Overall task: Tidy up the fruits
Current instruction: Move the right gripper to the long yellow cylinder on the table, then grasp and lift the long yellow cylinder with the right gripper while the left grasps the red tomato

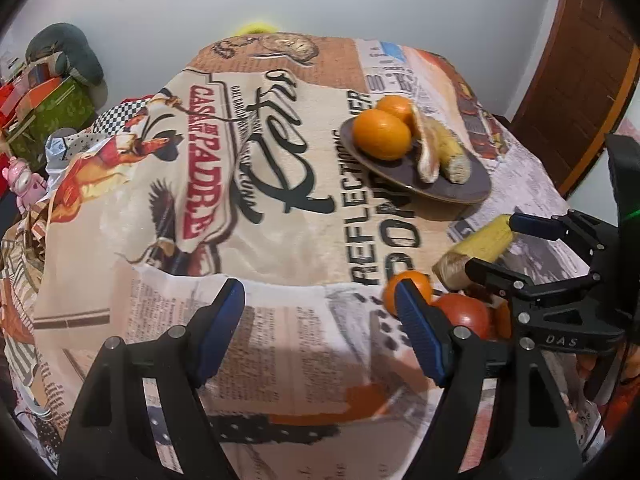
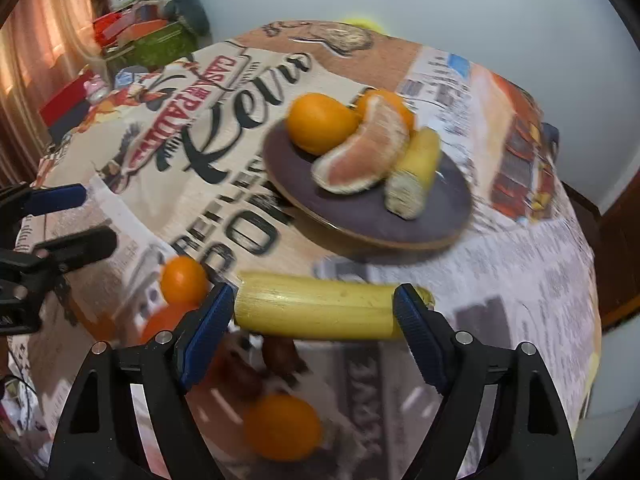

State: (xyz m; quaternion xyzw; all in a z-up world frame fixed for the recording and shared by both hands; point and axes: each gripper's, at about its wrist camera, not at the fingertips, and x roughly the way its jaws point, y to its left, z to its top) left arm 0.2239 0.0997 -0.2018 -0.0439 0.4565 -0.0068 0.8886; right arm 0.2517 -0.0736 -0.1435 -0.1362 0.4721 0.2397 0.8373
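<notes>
My right gripper (image 2: 314, 312) hangs w/ jaws wide, one at each end of a banana piece (image 2: 316, 306) lying crosswise on the tablecloth (image 1: 280, 248); pads beside the ends, can't tell if they press. My left gripper (image 1: 320, 320) is wide too, nothing between, over bare cloth. Plate (image 2: 360, 216) further back holds 2 oranges (image 2: 320, 124), a grapefruit wedge (image 2: 364, 152), another banana piece. Loose orange (image 2: 184, 280) sits near my left jaw.
</notes>
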